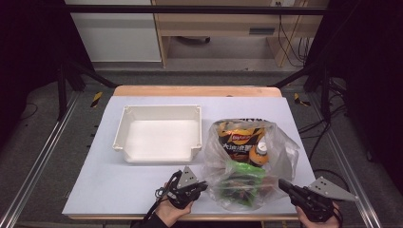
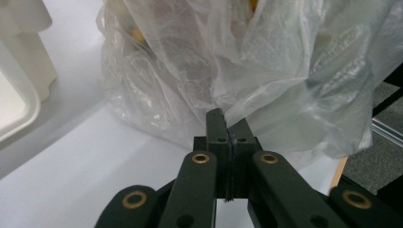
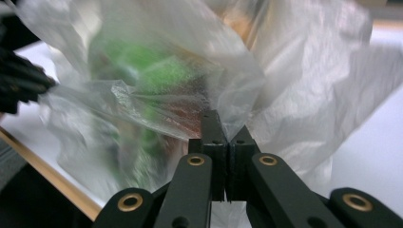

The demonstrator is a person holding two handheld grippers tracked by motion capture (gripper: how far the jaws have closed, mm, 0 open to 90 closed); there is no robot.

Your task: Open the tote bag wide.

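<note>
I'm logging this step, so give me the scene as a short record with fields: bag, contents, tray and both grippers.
bag: clear plastic bag, on the table right of the tray
contents: chip packet, orange-capped bottle, green packet
tray: white tray, empty
left gripper: shut on the bag's film at its left edge
right gripper: shut on the bag's film at its right side

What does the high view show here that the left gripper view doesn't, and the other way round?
High view: the whole white tray, the chip packet and orange-capped bottle inside the bag, and the right gripper at the bag's right side. Left gripper view: the left gripper with its jaws pressed together on a fold of film. Both: the clear plastic bag on the white tabletop.
</note>
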